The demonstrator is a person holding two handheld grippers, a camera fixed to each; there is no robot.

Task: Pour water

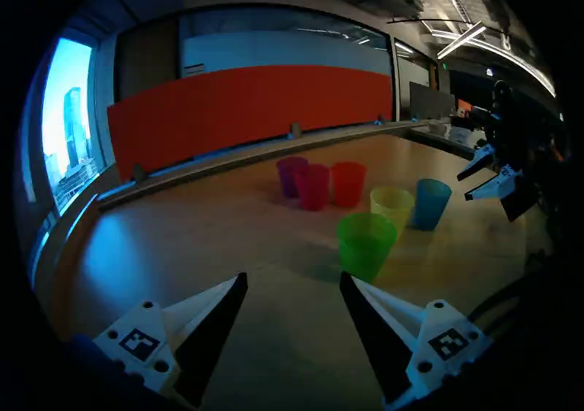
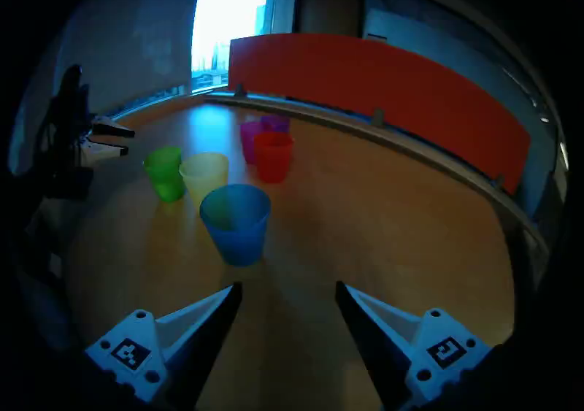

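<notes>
Several coloured plastic cups stand upright on a wooden table [image 1: 219, 236]. In the left gripper view a green cup [image 1: 365, 244] is closest, just beyond my open left gripper [image 1: 293, 283]; behind it stand a yellow cup [image 1: 392, 206], a blue cup [image 1: 431, 203], a red cup [image 1: 348, 183], a magenta cup [image 1: 313, 186] and a purple cup [image 1: 290, 174]. In the right gripper view the blue cup [image 2: 236, 223] sits just ahead of my open right gripper [image 2: 288, 288], with the yellow cup [image 2: 204, 178], green cup [image 2: 164, 173] and red cup [image 2: 273, 156] beyond. Nothing is held.
A long orange partition [image 1: 248, 108] runs along the table's far edge behind a raised rail [image 1: 241, 159]. A bright window [image 1: 69, 119] lies at the left. The right gripper [image 1: 485, 174] shows far right; the left gripper [image 2: 106, 137] appears far left in the right gripper view.
</notes>
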